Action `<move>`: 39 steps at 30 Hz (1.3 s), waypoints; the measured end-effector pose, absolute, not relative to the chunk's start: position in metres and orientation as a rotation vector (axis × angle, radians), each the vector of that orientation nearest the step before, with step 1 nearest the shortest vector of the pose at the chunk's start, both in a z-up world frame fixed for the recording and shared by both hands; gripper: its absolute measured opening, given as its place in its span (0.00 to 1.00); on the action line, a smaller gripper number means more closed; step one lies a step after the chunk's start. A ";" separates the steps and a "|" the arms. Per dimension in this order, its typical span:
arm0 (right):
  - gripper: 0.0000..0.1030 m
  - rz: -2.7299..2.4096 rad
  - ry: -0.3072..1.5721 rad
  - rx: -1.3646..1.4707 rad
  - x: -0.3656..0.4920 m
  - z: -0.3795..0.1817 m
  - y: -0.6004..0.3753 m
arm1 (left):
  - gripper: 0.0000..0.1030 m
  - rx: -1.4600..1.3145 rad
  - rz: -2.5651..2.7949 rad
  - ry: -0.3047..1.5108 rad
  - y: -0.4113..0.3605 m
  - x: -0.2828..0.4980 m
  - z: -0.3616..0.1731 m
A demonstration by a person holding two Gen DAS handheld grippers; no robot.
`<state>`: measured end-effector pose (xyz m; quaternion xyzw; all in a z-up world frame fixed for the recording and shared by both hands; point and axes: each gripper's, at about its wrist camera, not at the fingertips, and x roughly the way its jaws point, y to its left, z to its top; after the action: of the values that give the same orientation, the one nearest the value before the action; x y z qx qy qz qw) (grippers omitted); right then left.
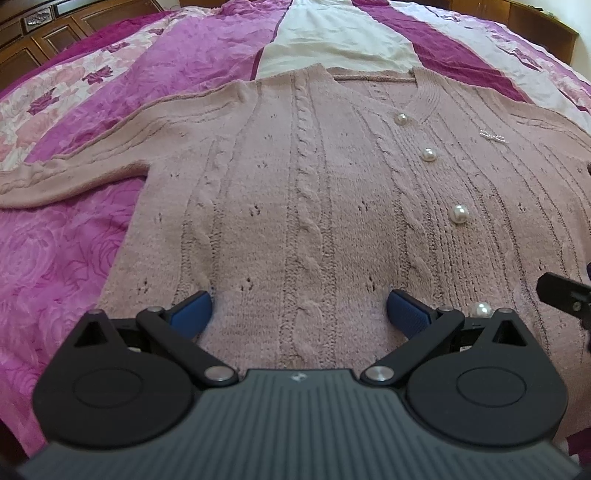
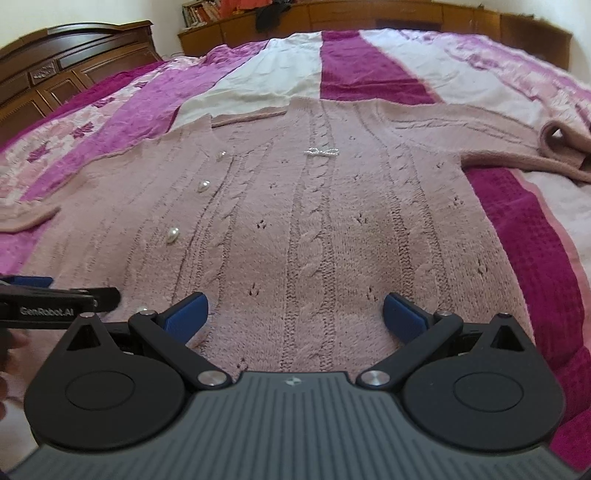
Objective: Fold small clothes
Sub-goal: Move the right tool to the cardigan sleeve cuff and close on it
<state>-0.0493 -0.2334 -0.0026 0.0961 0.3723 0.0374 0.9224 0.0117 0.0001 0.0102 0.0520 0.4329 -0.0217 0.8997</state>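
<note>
A pink cable-knit cardigan (image 1: 314, 192) lies flat and face up on a bed, spread over a bedspread (image 1: 74, 236) of magenta, lilac, rose-print and white stripes. At the far left a dark wooden headboard (image 2: 55, 66) stands behind the bed. The cardigan's left sleeve (image 1: 74, 162) stretches out to the left across the bedspread, its cuff near the left edge of the left wrist view. The left gripper (image 1: 299, 314) is over the near left part of the cardigan body with its jaws wide apart and nothing between them; its blue pads (image 1: 192, 314) are close to the knit, though whether they touch it cannot be told. Just right of this gripper runs the button line, a row of pearl buttons (image 1: 459, 213) going from the near hem up to the V-neck (image 1: 424, 99). Right of the buttons, high on the chest, is a small sparkly bow (image 2: 323, 151). The right gripper (image 2: 293, 314) is over the near right part of the body, jaws likewise wide and holding nothing, and the left gripper's black arm shows at the left edge of its view. At the far right the other sleeve (image 2: 517, 147) lies out to the side with its end folded back on itself. Wooden cabinets (image 2: 369, 14) line the far wall.
</note>
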 end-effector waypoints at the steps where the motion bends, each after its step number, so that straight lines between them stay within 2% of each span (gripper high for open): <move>1: 1.00 0.091 0.771 0.210 -0.048 -0.001 -0.237 | 1.00 0.107 -0.044 0.901 0.000 0.012 0.011; 9: 1.00 0.134 0.769 0.315 -0.044 0.022 -0.287 | 1.00 0.078 -0.033 0.926 0.002 0.012 0.021; 19: 1.00 -0.002 0.676 0.371 -0.021 0.059 -0.375 | 1.00 0.085 -0.017 0.928 -0.003 0.019 0.025; 29: 0.99 -0.205 0.656 0.434 0.026 0.048 -0.456 | 1.00 0.102 0.005 0.941 -0.006 0.026 0.025; 39: 0.87 -0.377 0.666 0.450 0.075 0.030 -0.500 | 1.00 0.130 0.012 0.943 -0.011 0.030 0.022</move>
<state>0.0749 -0.5001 0.0302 0.2179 0.3221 -0.1825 0.9030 0.0301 -0.0109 0.0219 0.0624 0.4541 0.0058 0.8887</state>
